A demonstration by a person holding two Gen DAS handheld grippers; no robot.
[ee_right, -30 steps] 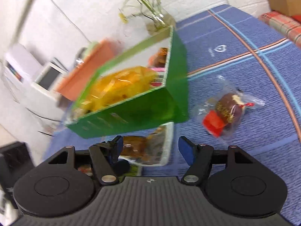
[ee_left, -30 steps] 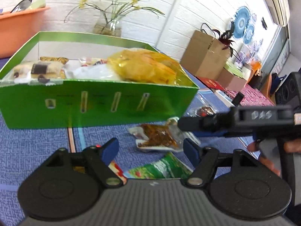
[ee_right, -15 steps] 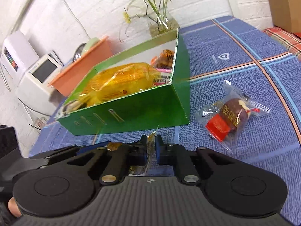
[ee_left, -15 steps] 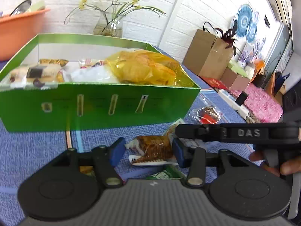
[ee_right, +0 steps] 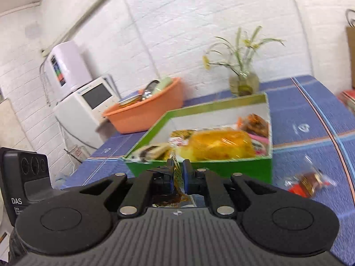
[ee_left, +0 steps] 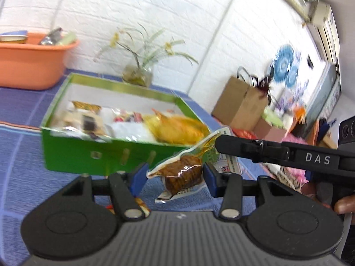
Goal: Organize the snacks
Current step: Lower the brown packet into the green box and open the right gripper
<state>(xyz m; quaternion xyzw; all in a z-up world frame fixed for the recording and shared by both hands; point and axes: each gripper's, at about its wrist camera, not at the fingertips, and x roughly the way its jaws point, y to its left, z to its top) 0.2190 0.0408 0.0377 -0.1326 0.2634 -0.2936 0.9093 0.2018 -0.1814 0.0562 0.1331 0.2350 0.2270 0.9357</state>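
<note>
White painted brick walls meet at a corner. A blue patterned tablecloth covers the table. A glass vase of flowers stands by the wall near an orange basin. A white machine and a brown paper bag stand beyond.

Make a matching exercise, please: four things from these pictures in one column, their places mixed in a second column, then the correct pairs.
1. clear packet with a brown snack
2. yellow plastic bag
3. orange plastic basin
4. small clear packet with a red label

A. on the blue cloth, right of the green cardboard box
B. behind the box
C. in both grippers
D. inside the box

Pairs: 1-C, 2-D, 3-B, 4-A
</note>
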